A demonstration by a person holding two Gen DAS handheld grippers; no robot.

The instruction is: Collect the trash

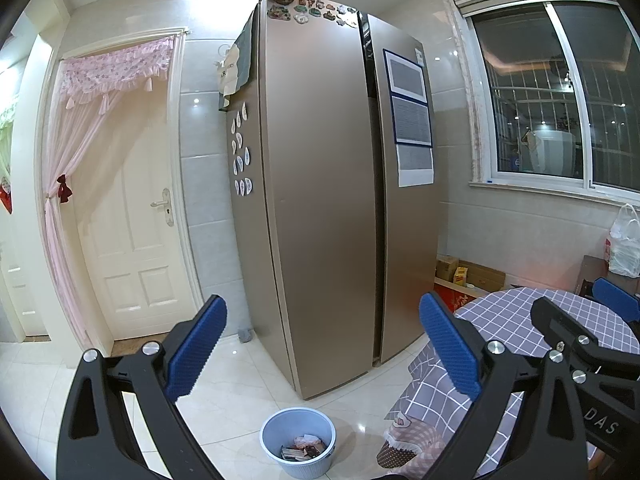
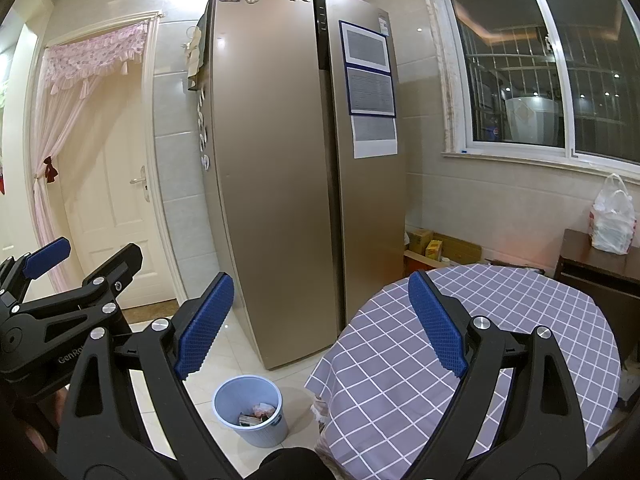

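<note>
A pale blue waste bin [image 1: 298, 442] stands on the tiled floor below the fridge, with crumpled wrappers and paper [image 1: 303, 447] inside; it also shows in the right wrist view [image 2: 251, 410] with the same trash [image 2: 258, 414]. My left gripper [image 1: 322, 346] is open and empty, held above and behind the bin. My right gripper [image 2: 320, 320] is open and empty, between the bin and the round table [image 2: 480, 340] with a purple checked cloth. The left gripper also shows in the right wrist view [image 2: 86, 256], and the right gripper shows at the right edge of the left wrist view [image 1: 580, 312].
A tall gold two-door fridge [image 1: 332, 184] stands straight ahead. A white door [image 1: 132, 208] with a pink curtain is at the left. Cardboard boxes [image 2: 436, 246] lie beside the fridge. A white plastic bag [image 2: 612, 216] sits on a dark cabinet under the window.
</note>
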